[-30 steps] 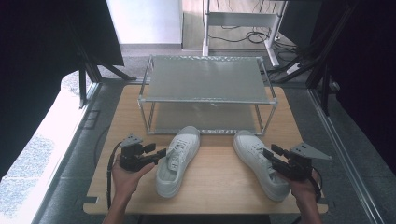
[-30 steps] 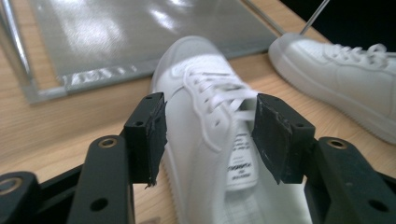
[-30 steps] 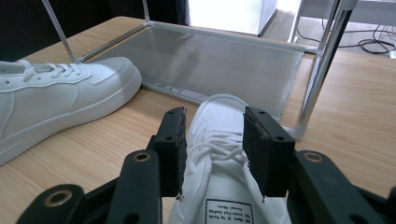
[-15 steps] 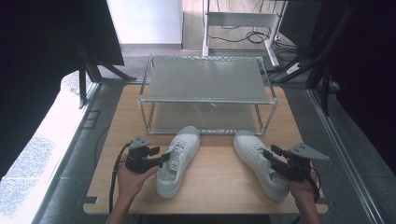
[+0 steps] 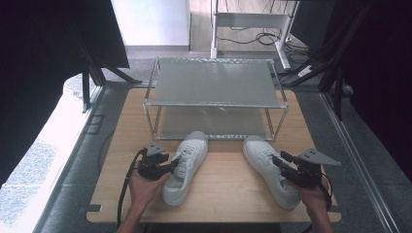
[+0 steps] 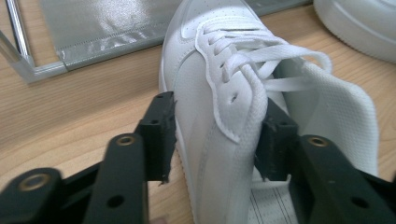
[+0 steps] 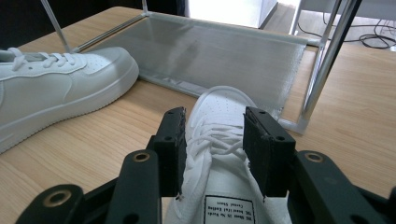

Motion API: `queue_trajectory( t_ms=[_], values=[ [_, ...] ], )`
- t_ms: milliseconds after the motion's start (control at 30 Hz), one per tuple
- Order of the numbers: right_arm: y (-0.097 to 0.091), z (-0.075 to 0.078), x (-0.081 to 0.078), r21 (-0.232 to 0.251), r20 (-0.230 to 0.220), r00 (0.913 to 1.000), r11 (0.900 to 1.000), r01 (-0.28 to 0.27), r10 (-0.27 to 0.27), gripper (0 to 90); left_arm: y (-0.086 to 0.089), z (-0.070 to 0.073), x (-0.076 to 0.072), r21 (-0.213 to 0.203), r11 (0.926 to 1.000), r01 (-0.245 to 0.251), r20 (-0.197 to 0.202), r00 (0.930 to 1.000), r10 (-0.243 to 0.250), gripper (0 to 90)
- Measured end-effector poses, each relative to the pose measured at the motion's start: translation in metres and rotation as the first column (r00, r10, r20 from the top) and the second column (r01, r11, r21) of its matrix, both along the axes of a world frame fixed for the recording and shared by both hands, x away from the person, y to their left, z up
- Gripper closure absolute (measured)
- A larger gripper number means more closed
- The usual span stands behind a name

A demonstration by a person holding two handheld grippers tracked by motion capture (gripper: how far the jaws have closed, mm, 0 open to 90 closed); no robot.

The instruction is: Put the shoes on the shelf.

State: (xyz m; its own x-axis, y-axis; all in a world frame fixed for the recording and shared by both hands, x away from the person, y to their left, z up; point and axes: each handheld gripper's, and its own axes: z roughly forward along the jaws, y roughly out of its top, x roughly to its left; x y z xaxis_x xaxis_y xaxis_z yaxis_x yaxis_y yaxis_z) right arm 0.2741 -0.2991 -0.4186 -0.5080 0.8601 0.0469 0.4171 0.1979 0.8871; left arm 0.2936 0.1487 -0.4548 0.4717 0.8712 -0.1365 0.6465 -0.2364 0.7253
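Two white sneakers lie on the wooden table, toes toward the rack. My left gripper (image 5: 174,164) sits at the left sneaker (image 5: 187,160) from its left side. In the left gripper view the jaws have just been closing on this sneaker (image 6: 219,88): one pad rests on the outer side wall, the other inside the opening against the lace edge. My right gripper (image 5: 280,162) lies over the heel half of the right sneaker (image 5: 262,158). In the right gripper view its pads press the two sides of that sneaker's (image 7: 219,109) laced throat, above the tongue label.
A two-shelf metal rack (image 5: 214,82) with grey mesh shelves stands at the back of the table (image 5: 228,194), just beyond both toes. Its lower shelf (image 7: 224,51) and a chrome leg (image 7: 327,60) are close ahead of the right sneaker. Floor and cables lie beyond.
My left hand has slid right and down onto the left sneaker, and its jaws have narrowed around the side wall. The right hand and both sneakers have stayed put.
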Motion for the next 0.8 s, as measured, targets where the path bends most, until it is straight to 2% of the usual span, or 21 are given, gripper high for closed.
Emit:
queue_trajectory(
  t_ms=[133, 367, 433, 500, 567, 633, 700, 800],
  values=[
    [-0.002, 0.004, 0.0, 0.005, 0.01, 0.9999, 1.0, 0.0, 0.0, 59.4, -0.006, 0.001, 0.002, 0.035, 0.9994, 0.005, -0.01, 0.9999, -0.005, 65.1],
    [-0.008, 0.003, 0.001, 0.011, 0.004, 0.9999, 0.9998, 0.016, -0.016, 59.2, -0.015, -0.006, 0.006, 0.116, 0.9932, -0.005, -0.036, 0.9993, 0.009, 68.5],
    [-0.011, 0.003, 0.002, -0.002, -0.003, 0.9998, 0.9998, 0.022, -0.022, 59.1, -0.015, -0.009, 0.008, 0.12, 0.9927, -0.012, -0.041, 0.999, 0.017, 69.6],
    [-0.014, 0.004, 0.004, -0.038, -0.011, 0.9999, 0.9992, 0.01, -0.011, 59.2, -0.016, -0.01, 0.009, 0.128, 0.9916, -0.021, -0.042, 0.9988, 0.026, 70.3],
    [-0.02, 0.006, 0.007, -0.078, -0.028, 0.9996, 0.9969, -0.007, 0.005, 58.4, -0.018, -0.011, 0.009, 0.137, 0.9903, -0.02, -0.041, 0.9988, 0.026, 73.8],
    [-0.025, 0.008, 0.009, -0.091, -0.042, 0.9991, 0.9959, -0.002, -0.002, 57.9, -0.019, -0.012, 0.01, 0.146, 0.9889, -0.027, -0.036, 0.9988, 0.032, 75.5],
    [-0.031, 0.006, 0.01, -0.09, -0.081, 0.9966, 0.9958, -0.016, 0.008, 57.7, -0.019, -0.012, 0.01, 0.14, 0.9896, -0.033, -0.036, 0.9986, 0.038, 77.4],
    [-0.033, -0.002, 0.014, -0.124, -0.142, 0.989, 0.9904, -0.06, 0.042, 58.6, -0.018, -0.013, 0.01, 0.123, 0.9916, -0.039, -0.039, 0.9982, 0.045, 79.0]
  ],
)
